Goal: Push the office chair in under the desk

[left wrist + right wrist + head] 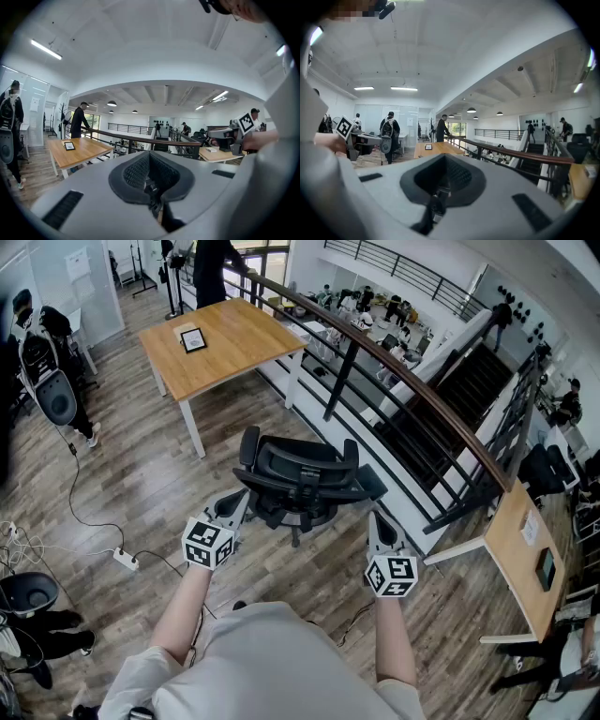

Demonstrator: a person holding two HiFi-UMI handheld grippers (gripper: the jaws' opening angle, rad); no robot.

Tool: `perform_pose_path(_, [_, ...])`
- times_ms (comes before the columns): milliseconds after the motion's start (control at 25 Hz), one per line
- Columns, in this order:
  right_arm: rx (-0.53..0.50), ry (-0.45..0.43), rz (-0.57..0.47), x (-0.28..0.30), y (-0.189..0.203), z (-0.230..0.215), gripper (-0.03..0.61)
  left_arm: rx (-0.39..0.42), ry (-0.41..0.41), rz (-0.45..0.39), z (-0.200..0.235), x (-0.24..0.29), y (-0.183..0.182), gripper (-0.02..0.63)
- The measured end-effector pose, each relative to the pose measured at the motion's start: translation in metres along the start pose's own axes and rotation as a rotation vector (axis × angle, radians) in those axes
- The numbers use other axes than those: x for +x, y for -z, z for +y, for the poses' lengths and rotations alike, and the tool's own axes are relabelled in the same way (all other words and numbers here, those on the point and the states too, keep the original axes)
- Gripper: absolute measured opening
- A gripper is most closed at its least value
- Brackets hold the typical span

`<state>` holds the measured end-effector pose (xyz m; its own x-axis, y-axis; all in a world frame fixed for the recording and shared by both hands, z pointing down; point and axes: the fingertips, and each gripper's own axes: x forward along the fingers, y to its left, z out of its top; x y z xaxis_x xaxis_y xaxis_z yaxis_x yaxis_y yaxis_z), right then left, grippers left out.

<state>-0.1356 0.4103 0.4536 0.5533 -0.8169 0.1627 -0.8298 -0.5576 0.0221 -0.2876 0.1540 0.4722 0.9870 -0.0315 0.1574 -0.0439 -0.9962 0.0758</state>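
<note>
Lying on the wood floor at the far left of the head view, a white power strip trails its cables across the planks. Just to its right the left gripper reaches forward from the person's bare forearm; its own view shows the two jaws pressed together with nothing between them. Its tip sits close by the left side of the black office chair, though contact cannot be made out. The chair stands on open floor directly in front of the person, between the two grippers and well apart from the wooden desk, which sits farther off toward the upper left with a small tablet lying on its top. The right gripper comes in beside the chair's right side, its jaws likewise closed and empty. Beyond it a dark railing runs diagonally, and a second wooden desk stands at the right edge.
</note>
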Motion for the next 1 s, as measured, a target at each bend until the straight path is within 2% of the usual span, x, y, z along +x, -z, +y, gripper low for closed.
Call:
perform_pose_path(520, [0.001,0.002,-0.007,-0.011,-0.004,0.009,0.003,-0.002,0.000,0.004,-0.006,-0.012,-0.001,-0.006])
perform_pose_path(680, [-0.035,0.037,0.010,-0.012,0.000,0.005,0.003,0.001,-0.009,0.016,-0.003,-0.014,0.003,-0.006])
perform_pose_path(840, [-0.027,0.046,0.016,-0.017,0.002,0.001,0.006,-0.006,-0.019,0.010,-0.004,-0.018,0.002,-0.004])
perform_pose_path(1000, [-0.027,0.024,0.033,-0.020,0.011,0.004,0.023,-0.003,-0.021,0.008,-0.007,-0.019,0.003,0.022])
